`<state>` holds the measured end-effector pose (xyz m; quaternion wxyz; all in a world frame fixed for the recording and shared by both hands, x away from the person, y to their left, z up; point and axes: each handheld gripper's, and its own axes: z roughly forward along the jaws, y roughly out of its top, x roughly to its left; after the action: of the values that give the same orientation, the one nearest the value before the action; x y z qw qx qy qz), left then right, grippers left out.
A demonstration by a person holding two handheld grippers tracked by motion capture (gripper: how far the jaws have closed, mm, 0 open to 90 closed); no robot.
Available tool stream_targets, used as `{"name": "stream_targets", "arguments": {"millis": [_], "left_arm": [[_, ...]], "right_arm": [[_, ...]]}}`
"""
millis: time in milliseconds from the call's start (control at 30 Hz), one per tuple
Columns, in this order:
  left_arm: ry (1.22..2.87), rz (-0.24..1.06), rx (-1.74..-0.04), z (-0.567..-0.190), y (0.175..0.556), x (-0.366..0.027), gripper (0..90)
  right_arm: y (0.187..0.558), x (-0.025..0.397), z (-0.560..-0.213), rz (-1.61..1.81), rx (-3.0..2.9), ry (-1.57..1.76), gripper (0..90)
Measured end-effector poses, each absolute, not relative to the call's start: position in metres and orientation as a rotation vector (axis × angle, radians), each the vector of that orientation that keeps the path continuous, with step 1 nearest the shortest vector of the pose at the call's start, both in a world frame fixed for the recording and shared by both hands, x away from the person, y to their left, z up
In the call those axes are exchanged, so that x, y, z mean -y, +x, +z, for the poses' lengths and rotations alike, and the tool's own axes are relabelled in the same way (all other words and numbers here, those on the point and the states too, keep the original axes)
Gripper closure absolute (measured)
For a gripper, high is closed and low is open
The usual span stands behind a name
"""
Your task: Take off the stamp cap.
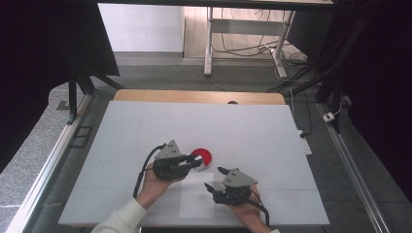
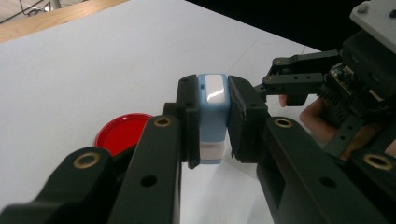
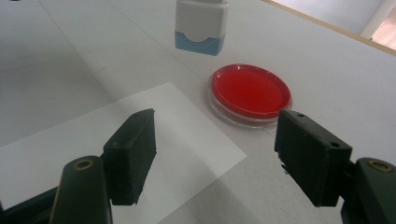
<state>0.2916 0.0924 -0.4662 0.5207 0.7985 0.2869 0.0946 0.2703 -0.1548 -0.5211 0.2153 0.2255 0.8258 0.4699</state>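
Red ink pad (image 3: pixel 251 93) lies on the bench (image 1: pixel 145 126) beside the paper sheet (image 3: pixel 116 140). Left tool (image 2: pixel 212 121) pinches a blue-and-white stamp (image 2: pixel 212 112) above it; right tool (image 3: pixel 217 154) hangs spread. Likely next: lower the stamp squarely onto the ink.

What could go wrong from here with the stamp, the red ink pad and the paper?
The left tongs clamp the stamp by its narrow sides, held in the air, so it might tilt or slip when pressed. The sheet of paper lies loose, and the open right tongs hover above it without holding it, so it may shift. The red ink pad sits beside the paper's corner; ink could smear it.
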Motion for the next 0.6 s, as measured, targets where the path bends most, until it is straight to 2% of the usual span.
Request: {"name": "stream_targets", "arguments": {"millis": [600], "left_arm": [[1.92, 0.229, -0.691, -0.468, 0.292, -0.092, 75.7]], "right_arm": [[0.273, 0.137, -0.522, 1.305, -2.28, 0.643, 29.3]]}}
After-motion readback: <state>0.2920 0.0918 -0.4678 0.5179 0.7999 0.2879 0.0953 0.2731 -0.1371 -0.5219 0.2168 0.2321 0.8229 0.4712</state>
